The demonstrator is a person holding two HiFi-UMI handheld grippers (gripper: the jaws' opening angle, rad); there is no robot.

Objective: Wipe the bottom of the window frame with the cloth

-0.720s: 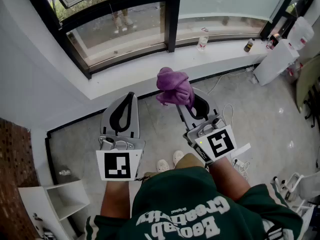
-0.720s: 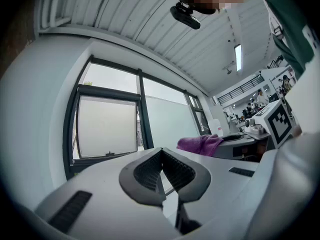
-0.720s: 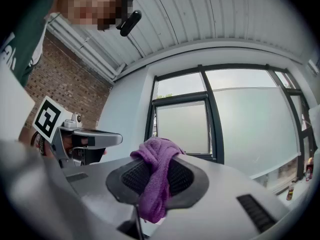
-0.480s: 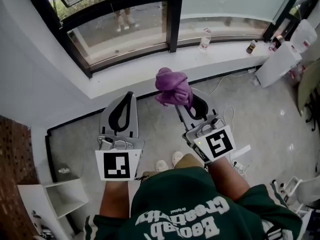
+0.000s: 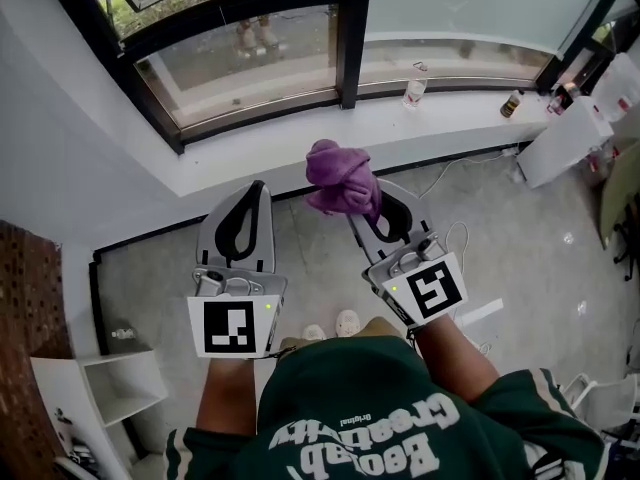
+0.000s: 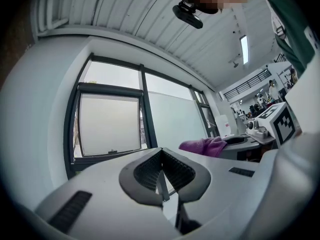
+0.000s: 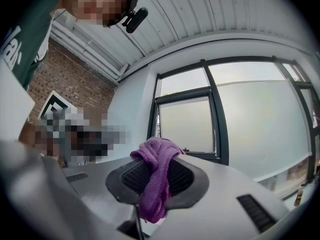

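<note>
A bunched purple cloth (image 5: 341, 178) is pinched in my right gripper (image 5: 368, 206), whose jaws are shut on it; in the right gripper view the cloth (image 7: 158, 176) hangs down between the ribbed pads. My left gripper (image 5: 258, 190) is beside it at the left, jaws closed together with nothing between them (image 6: 161, 170). Both point toward the dark window frame (image 5: 250, 113) and the white sill (image 5: 300, 138) below it, with a stretch of floor between. The cloth (image 6: 202, 146) also shows at the right in the left gripper view.
A clear bottle (image 5: 413, 90) and a dark bottle (image 5: 512, 103) stand on the sill at the right. A white unit (image 5: 560, 138) stands at the far right, a white shelf (image 5: 100, 388) at lower left. A cable (image 5: 450, 158) runs along the grey floor.
Both grippers have shifted slightly forward and left toward the window. The cloth stays held in the right gripper.
</note>
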